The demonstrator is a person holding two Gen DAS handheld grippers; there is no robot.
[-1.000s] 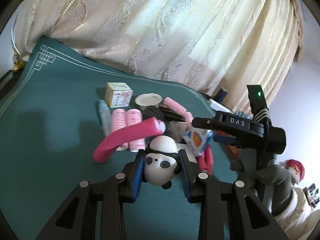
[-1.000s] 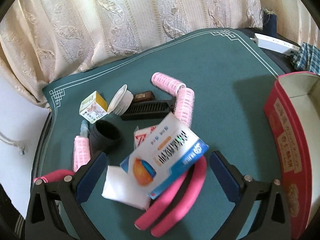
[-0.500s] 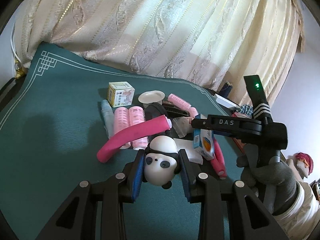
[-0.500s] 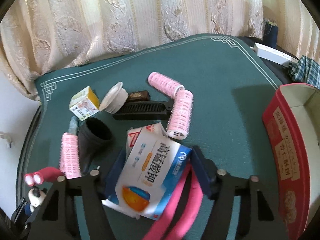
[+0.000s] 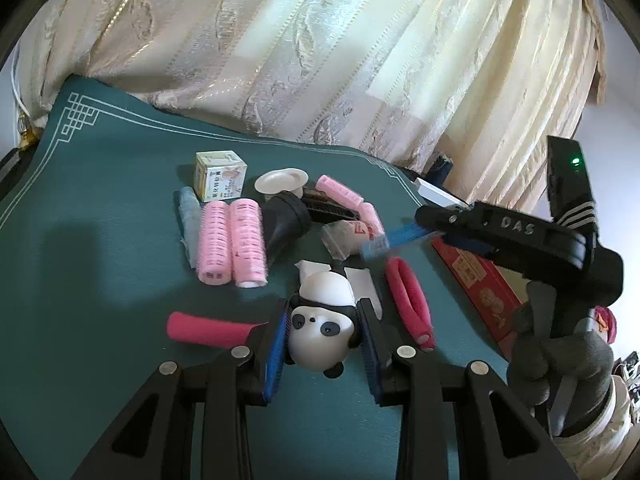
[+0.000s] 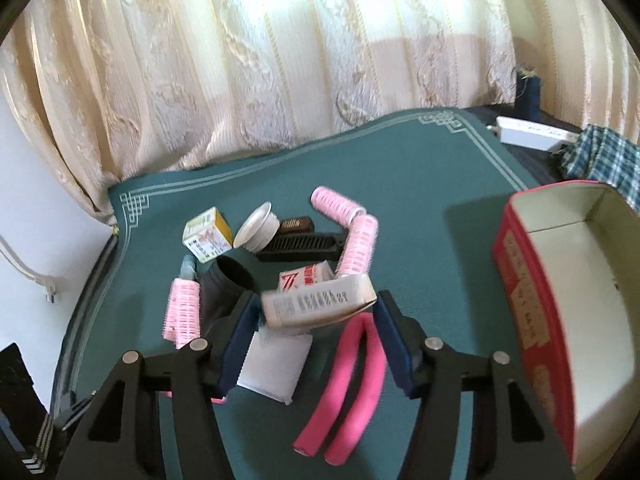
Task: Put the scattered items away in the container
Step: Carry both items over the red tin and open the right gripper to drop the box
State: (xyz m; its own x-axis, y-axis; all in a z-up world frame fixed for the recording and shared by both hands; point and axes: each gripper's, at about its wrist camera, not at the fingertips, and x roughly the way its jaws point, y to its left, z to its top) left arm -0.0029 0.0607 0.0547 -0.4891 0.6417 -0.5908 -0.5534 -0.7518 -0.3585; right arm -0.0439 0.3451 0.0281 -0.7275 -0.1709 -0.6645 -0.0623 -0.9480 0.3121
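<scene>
Taking the red cardboard box with the pale open interior [image 6: 568, 304] as our landmark and reading from the left, we first find the litter farthest from it: a small yellow-and-white carton [image 6: 207, 235], 2 pale pink mesh hair rollers side by side [image 5: 234, 242], a black plastic cup on its side [image 6: 226, 284] and a white dish-shaped lid [image 6: 256, 230]. Next comes our left gripper [image 5: 324, 340], its jaws clamped on a small white-and-black panda figurine [image 5: 322, 332], which sits well short of the box, with the whole green felt tabletop [image 6: 420, 184] between them. Closer to the box is our right gripper [image 6: 316, 332]; its jaws are closing, and a white-and-blue cardboard medicine carton [image 6: 318, 306] is between them, its ends at the blue pads. That carton's long axis runs across the jaws, roughly pointing toward the box. Under it lie a flat white sachet [image 6: 276, 364] and a folded hot-pink foam strip [image 6: 348, 384], whose legs stretch toward us, just on the near side of the box. The relation that matters, in our judgement, is this: the box stands to the right of both grippers with its mouth upward, and the right hand is the nearer of the 2. So the carton should travel rightward and over the red wall first, ideally turned so its length follows the box's long side; the panda would cross after it.
</scene>
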